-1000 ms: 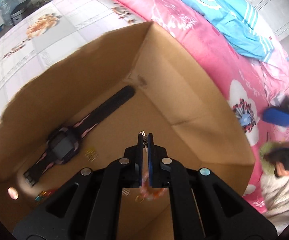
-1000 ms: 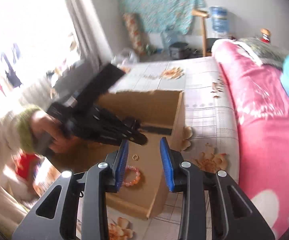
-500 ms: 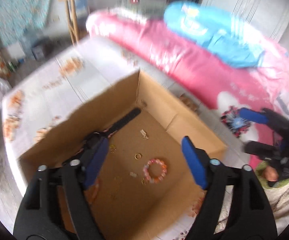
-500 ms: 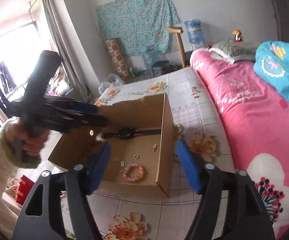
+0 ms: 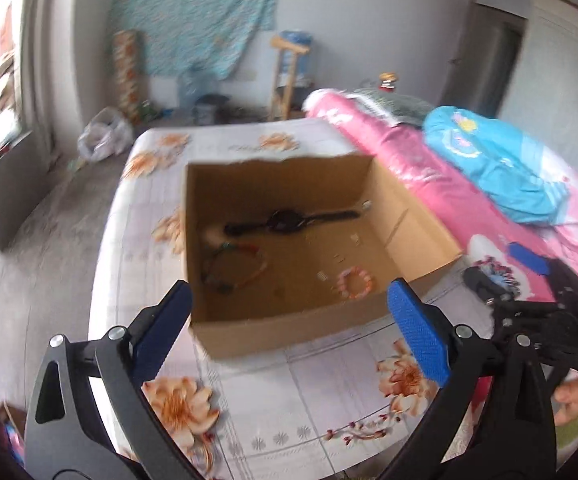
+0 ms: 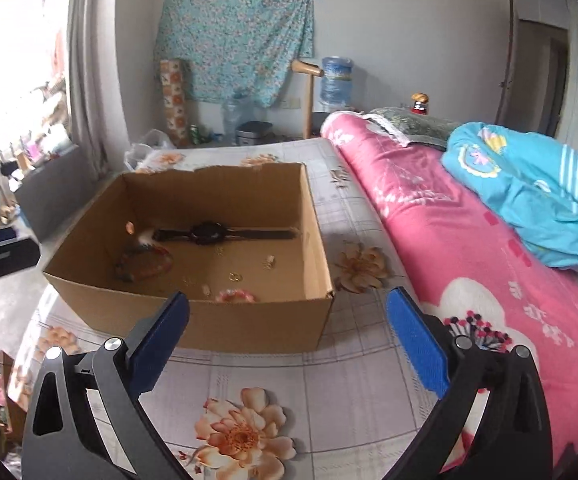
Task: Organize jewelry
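An open cardboard box point(image 5: 289, 332) point(image 6: 249, 326) stands on the flowered bed sheet. Inside lie a black watch point(image 5: 285, 220) point(image 6: 209, 234), a multicoloured necklace point(image 5: 233, 268) point(image 6: 145, 266), a pink bead bracelet point(image 5: 355, 282) point(image 6: 235, 296) and several small gold pieces point(image 6: 235, 277). My left gripper point(image 5: 289, 336) is open and empty, held back in front of the box. My right gripper point(image 6: 287, 344) is open and empty, also in front of the box. The right gripper shows at the right of the left wrist view point(image 5: 529, 280).
A pink quilt point(image 6: 469, 240) and a blue garment point(image 6: 529, 200) lie along the right of the bed. A wooden stand point(image 6: 309, 96), a water bottle point(image 6: 335, 80) and bags stand at the far wall. A window is on the left.
My left gripper was shut on a small piece inside the box; it opened and drew back out. My right gripper opened wider and pulled back from the box.
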Action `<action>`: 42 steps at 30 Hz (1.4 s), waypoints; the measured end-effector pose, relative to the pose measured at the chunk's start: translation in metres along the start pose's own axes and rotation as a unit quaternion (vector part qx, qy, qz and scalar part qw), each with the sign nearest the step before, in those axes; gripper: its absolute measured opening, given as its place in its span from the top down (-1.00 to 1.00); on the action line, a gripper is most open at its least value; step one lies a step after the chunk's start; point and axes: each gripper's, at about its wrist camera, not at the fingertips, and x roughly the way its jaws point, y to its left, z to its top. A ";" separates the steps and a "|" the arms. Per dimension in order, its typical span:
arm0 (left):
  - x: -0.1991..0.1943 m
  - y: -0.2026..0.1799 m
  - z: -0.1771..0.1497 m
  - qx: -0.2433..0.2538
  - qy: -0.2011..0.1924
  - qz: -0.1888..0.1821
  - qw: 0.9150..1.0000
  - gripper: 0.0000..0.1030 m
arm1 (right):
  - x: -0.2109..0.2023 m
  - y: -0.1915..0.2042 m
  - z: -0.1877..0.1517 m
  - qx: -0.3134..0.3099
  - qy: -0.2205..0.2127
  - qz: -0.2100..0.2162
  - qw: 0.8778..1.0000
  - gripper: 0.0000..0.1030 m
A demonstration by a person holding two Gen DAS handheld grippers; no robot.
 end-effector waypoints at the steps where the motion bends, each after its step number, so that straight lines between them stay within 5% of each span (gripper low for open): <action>1: 0.004 0.001 -0.008 -0.004 0.006 0.016 1.000 -0.84 | 0.001 0.002 -0.002 -0.002 0.001 -0.012 1.000 -0.87; 6: 0.019 0.005 -0.028 -0.017 0.026 0.071 0.997 -0.84 | 0.002 0.008 -0.014 -0.003 0.006 -0.027 1.000 -0.87; 12: 0.035 -0.004 -0.036 -0.004 0.042 0.083 0.996 -0.84 | 0.018 0.010 -0.022 0.009 0.064 0.017 0.998 -0.87; 18: 0.055 -0.008 -0.040 -0.025 0.077 0.071 0.994 -0.84 | 0.039 0.024 -0.022 -0.009 0.117 0.016 0.993 -0.87; 42: 0.072 -0.006 -0.034 -0.051 0.114 0.118 0.985 -0.83 | 0.052 0.032 -0.013 0.001 0.138 0.028 0.990 -0.87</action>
